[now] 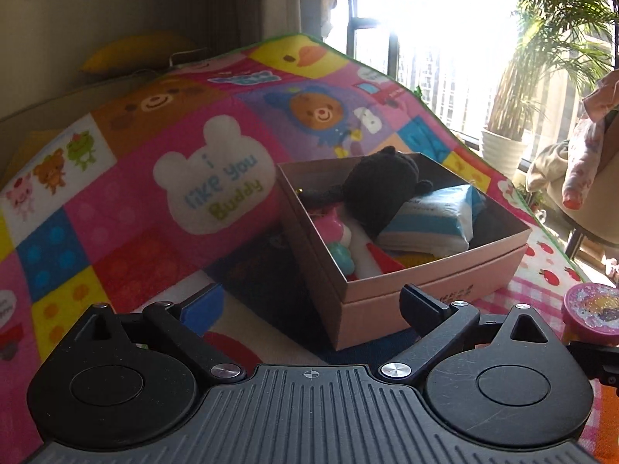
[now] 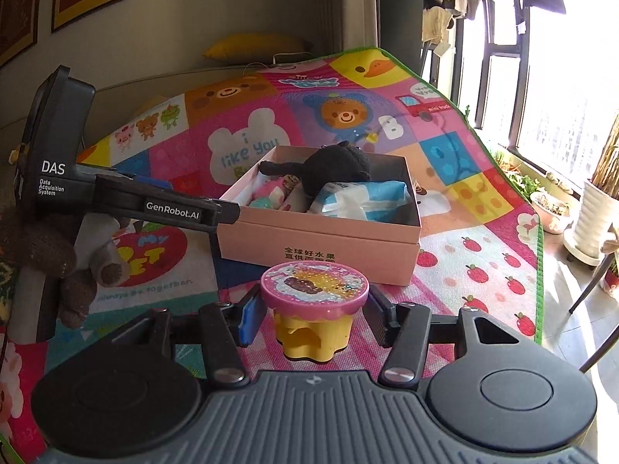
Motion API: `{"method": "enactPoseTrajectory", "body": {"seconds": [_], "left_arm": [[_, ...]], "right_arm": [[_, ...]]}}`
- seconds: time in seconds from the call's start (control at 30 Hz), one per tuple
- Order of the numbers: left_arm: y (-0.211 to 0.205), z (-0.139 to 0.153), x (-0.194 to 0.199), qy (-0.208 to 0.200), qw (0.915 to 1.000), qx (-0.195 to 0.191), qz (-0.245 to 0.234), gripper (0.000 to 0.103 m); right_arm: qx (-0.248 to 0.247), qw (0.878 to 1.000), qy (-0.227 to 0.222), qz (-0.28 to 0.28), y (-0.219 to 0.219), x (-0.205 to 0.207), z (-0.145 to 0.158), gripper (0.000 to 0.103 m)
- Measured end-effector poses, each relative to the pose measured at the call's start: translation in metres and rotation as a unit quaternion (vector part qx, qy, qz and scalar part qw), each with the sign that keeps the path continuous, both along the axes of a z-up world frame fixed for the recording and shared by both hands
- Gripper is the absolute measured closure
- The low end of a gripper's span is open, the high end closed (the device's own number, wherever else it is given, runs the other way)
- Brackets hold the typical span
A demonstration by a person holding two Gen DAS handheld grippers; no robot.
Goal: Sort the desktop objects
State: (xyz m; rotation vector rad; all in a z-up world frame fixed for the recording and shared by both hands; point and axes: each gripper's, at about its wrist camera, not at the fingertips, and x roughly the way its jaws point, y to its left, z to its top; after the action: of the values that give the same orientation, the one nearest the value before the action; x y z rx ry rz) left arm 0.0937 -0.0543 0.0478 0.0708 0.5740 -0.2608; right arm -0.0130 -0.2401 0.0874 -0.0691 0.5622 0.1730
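A pink cardboard box (image 1: 433, 294) stands open on the colourful play mat (image 1: 127, 208). Inside lie a black plush toy (image 1: 381, 189), a blue-and-white tissue pack (image 1: 433, 220) and small pink toys (image 1: 332, 232). My left gripper (image 1: 309, 305) is open wide, with nothing between its fingers, just in front of the box's near left corner. In the right wrist view one of its fingers (image 2: 224, 210) reaches the box (image 2: 321, 239) at that corner. My right gripper (image 2: 314, 317) is shut on a yellow toy cup with a glittery pink lid (image 2: 313, 284), held in front of the box.
A brown plush bear (image 2: 65, 266) lies at the left, beside the left gripper's body. White plant pots (image 2: 595, 212) and a window stand past the mat's right edge. A yellow cushion (image 2: 255, 48) rests behind the mat.
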Motion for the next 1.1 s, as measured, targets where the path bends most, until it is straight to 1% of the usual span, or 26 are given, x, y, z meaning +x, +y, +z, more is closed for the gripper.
{"method": "enactPoseTrajectory", "body": {"seconds": [0.1, 0.17, 0.27, 0.33, 0.4, 0.47, 0.53, 0.57, 0.63, 0.67, 0.7, 0.77, 0.8, 0.83, 0.87, 0.93, 1.0, 1.03, 1.07, 1.1], "left_arm": [[0.013, -0.012, -0.019, 0.017, 0.9994, -0.031, -0.003, 0.002], [0.018, -0.022, -0.035, 0.022, 0.9985, -0.049, -0.012, 0.002], [0.018, -0.035, -0.054, 0.020, 0.9976, -0.061, -0.028, 0.001], [0.018, -0.037, -0.058, 0.019, 0.9970, -0.066, -0.036, 0.001], [0.021, -0.036, -0.058, 0.011, 0.9966, -0.074, -0.035, 0.000], [0.024, -0.038, -0.056, 0.022, 0.9956, -0.085, -0.032, 0.000], [0.027, -0.038, -0.055, 0.023, 0.9948, -0.095, -0.029, 0.000], [0.028, -0.038, -0.055, 0.023, 0.9945, -0.098, -0.029, 0.000], [0.029, -0.039, -0.055, 0.023, 0.9942, -0.101, -0.029, 0.000], [0.030, -0.039, -0.054, 0.024, 0.9941, -0.101, -0.029, 0.000], [0.030, -0.039, -0.054, 0.026, 0.9940, -0.102, -0.029, 0.000], [0.030, -0.040, -0.052, 0.034, 0.9937, -0.104, -0.026, 0.000], [0.030, -0.041, -0.050, 0.039, 0.9935, -0.105, -0.022, 0.000], [0.030, -0.042, -0.048, 0.044, 0.9933, -0.106, -0.016, 0.000], [0.031, -0.043, -0.047, 0.049, 0.9931, -0.106, -0.009, 0.000], [0.033, -0.044, -0.043, 0.056, 0.9923, -0.110, 0.008, 0.000], [0.034, -0.044, -0.043, 0.055, 0.9926, -0.107, 0.017, 0.000], [0.033, -0.043, -0.043, 0.056, 0.9931, -0.102, 0.014, 0.000], [0.032, -0.043, -0.043, 0.056, 0.9938, -0.095, 0.013, 0.000], [0.030, -0.043, -0.044, 0.054, 0.9953, -0.078, 0.018, 0.000]], "right_arm": [[-0.025, 1.000, -0.018, 0.006, 0.009, 0.008, 0.011, 0.049], [-0.041, 0.998, -0.041, 0.008, 0.012, 0.016, 0.024, 0.049], [-0.043, 0.997, -0.069, 0.008, 0.012, 0.036, 0.048, 0.049], [-0.021, 0.997, -0.072, 0.002, 0.009, 0.056, 0.063, 0.049], [0.014, 0.998, -0.065, -0.006, 0.005, 0.081, 0.077, 0.049], [0.042, 0.997, -0.064, -0.008, 0.004, 0.103, 0.086, 0.049], [0.061, 0.996, -0.059, -0.006, 0.006, 0.121, 0.090, 0.048], [0.065, 0.996, -0.056, -0.006, 0.009, 0.130, 0.089, 0.046], [0.054, 0.997, -0.050, -0.011, 0.014, 0.144, 0.082, 0.034], [0.043, 0.998, -0.047, -0.019, 0.017, 0.149, 0.076, 0.034], [0.036, 0.998, -0.043, -0.025, 0.017, 0.151, 0.071, 0.032], [0.037, 0.998, -0.033, -0.037, 0.012, 0.151, 0.060, 0.025], [0.042, 0.998, -0.029, -0.043, 0.009, 0.148, 0.054, 0.018], [0.047, 0.998, -0.026, -0.046, 0.005, 0.143, 0.048, 0.013], [0.051, 0.997, -0.023, -0.048, 0.002, 0.136, 0.041, 0.012], [0.061, 0.996, -0.017, -0.058, -0.002, 0.118, 0.024, 0.003], [0.076, 0.994, -0.017, -0.075, -0.004, 0.094, 0.003, 0.000], [0.079, 0.993, -0.017, -0.084, -0.004, 0.083, -0.007, 0.000], [0.079, 0.992, -0.015, -0.095, -0.002, 0.072, -0.017, 0.000], [0.079, 0.991, -0.010, -0.104, 0.000, 0.065, -0.026, 0.000]]}}
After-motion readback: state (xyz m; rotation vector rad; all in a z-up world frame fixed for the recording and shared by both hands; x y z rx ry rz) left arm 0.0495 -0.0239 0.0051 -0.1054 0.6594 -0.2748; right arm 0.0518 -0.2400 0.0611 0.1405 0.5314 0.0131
